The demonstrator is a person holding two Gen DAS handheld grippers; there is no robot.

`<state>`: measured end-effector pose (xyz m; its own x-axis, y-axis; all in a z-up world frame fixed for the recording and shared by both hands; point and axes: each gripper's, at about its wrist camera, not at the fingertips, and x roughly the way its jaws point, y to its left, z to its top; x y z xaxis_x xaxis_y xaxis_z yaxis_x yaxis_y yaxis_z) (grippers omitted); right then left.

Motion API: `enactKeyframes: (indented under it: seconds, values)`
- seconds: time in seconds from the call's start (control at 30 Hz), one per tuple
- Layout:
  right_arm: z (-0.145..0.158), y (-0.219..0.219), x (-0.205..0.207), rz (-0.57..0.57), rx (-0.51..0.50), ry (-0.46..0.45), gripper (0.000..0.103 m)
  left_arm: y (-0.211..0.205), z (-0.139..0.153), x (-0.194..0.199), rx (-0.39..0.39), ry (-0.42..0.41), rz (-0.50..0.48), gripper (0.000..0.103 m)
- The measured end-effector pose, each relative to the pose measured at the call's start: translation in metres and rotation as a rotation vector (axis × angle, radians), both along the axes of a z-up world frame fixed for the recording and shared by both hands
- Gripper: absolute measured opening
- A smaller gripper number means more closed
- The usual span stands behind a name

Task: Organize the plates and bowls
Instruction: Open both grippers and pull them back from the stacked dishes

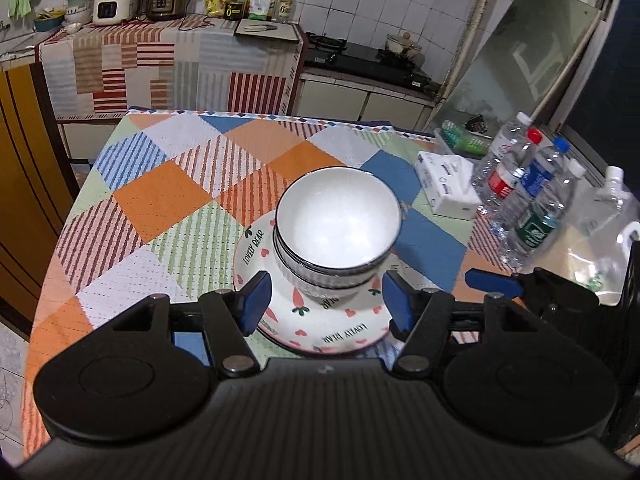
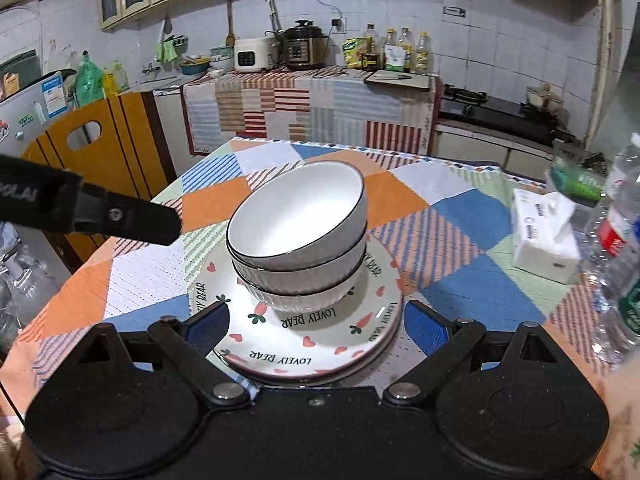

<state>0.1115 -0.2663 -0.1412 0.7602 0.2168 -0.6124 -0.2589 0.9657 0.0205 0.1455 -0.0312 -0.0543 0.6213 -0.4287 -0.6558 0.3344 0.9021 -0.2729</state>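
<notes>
White ribbed bowls [image 2: 298, 236] nest tilted on carrot-and-heart printed plates [image 2: 316, 344].

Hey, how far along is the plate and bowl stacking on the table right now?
It looks nearly finished. Done: two white bowls sit nested, the top one tilted, on the stacked Lovely Bear plates on the checked tablecloth. In hand: nothing; the left gripper and right gripper are both open, off the stack. Left: perhaps levelling the top bowl; no other loose dishes show on the table.
</notes>
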Motion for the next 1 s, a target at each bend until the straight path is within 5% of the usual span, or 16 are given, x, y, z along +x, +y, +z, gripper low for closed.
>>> enactKeyframes:
  seconds: [0.43,1.0]
  values:
    - [0.052,-0.006,-0.065,-0.065,0.064,-0.005,0.096,0.014,0.042,-0.061,0.033,-0.071,0.026,0.073]
    - [0.068,-0.011,-0.109,-0.128,0.04,-0.027,0.096,0.024,0.029,-0.089,0.079,-0.066,0.122,0.078]
